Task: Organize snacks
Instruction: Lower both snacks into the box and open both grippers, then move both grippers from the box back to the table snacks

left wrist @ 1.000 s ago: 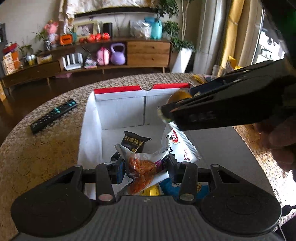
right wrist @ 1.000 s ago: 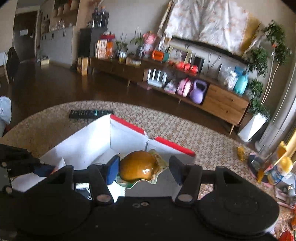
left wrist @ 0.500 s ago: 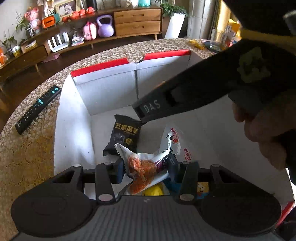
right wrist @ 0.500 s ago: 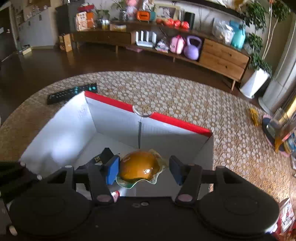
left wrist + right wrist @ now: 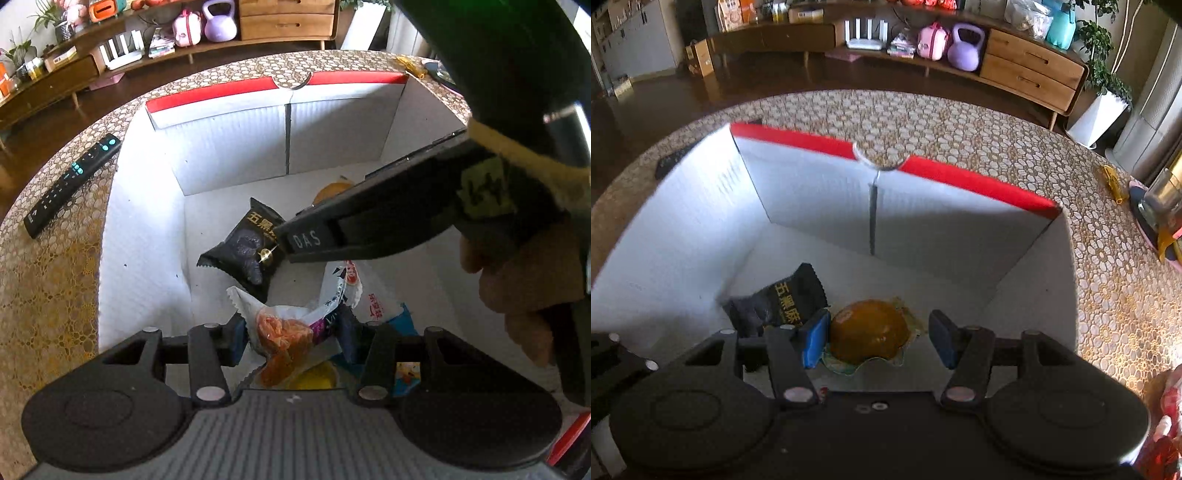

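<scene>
Left gripper [image 5: 291,332], jaws opening, has an orange-filled snack packet [image 5: 284,332] between its pads, low inside the white cardboard box [image 5: 144,236]. Right gripper [image 5: 879,338] stands part open around a wrapped brown bun [image 5: 868,334]; left pad touching, right pad apart. Black snack packet [image 5: 779,299] lies just left on the box floor; remote [image 5: 72,182] near the table's [image 5: 48,280] left edge.

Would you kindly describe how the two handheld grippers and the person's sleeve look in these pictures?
Both the left gripper and the right gripper are black plastic with round discs at their bases, silver rivets and blue pads. Seen from the left wrist, the right one bears pale "DAS" lettering and a yellow label. The sleeve is dark with a yellowish cuff.
</scene>
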The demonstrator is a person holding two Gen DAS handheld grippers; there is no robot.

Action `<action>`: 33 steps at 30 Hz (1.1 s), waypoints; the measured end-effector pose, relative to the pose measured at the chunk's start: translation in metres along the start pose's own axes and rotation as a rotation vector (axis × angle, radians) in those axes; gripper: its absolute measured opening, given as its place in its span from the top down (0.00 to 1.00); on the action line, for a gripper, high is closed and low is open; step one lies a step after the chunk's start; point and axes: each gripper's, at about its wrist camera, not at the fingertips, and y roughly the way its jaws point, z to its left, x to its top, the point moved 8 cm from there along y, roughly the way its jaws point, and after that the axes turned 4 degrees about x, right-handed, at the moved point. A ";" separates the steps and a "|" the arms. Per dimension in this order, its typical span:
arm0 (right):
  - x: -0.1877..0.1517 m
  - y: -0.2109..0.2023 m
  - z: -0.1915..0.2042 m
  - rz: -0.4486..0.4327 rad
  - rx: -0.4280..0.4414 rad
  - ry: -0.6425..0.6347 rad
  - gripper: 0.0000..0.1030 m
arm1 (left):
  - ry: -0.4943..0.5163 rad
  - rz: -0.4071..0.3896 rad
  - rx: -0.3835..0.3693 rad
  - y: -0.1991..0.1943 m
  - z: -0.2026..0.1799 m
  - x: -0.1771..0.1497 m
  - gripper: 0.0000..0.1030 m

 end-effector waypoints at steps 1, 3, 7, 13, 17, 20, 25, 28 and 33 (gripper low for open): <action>-0.001 0.000 0.001 0.002 0.005 0.000 0.44 | 0.001 0.001 0.001 0.000 0.000 0.000 0.52; -0.002 0.002 -0.001 0.013 0.005 0.000 0.44 | 0.001 0.002 0.002 0.000 0.000 0.001 0.51; -0.003 -0.001 -0.002 0.015 0.015 0.007 0.43 | 0.003 0.005 0.003 0.004 -0.001 0.004 0.51; -0.003 -0.003 -0.002 0.015 0.030 0.022 0.41 | -0.003 -0.003 -0.007 0.004 -0.001 0.004 0.50; -0.005 -0.010 0.002 0.001 0.048 0.030 0.40 | 0.008 -0.020 -0.030 0.000 -0.005 0.003 0.42; -0.006 -0.019 0.003 -0.019 0.061 0.035 0.40 | 0.018 -0.054 -0.029 -0.005 -0.006 0.003 0.39; -0.004 -0.041 0.006 -0.072 0.064 0.024 0.38 | 0.025 -0.145 -0.021 -0.022 -0.011 0.003 0.32; -0.003 -0.059 0.003 -0.128 0.052 0.023 0.29 | 0.030 -0.187 -0.014 -0.033 -0.014 0.002 0.18; -0.010 -0.089 -0.009 -0.209 0.058 0.049 0.29 | 0.020 -0.256 0.045 -0.051 -0.021 -0.001 0.09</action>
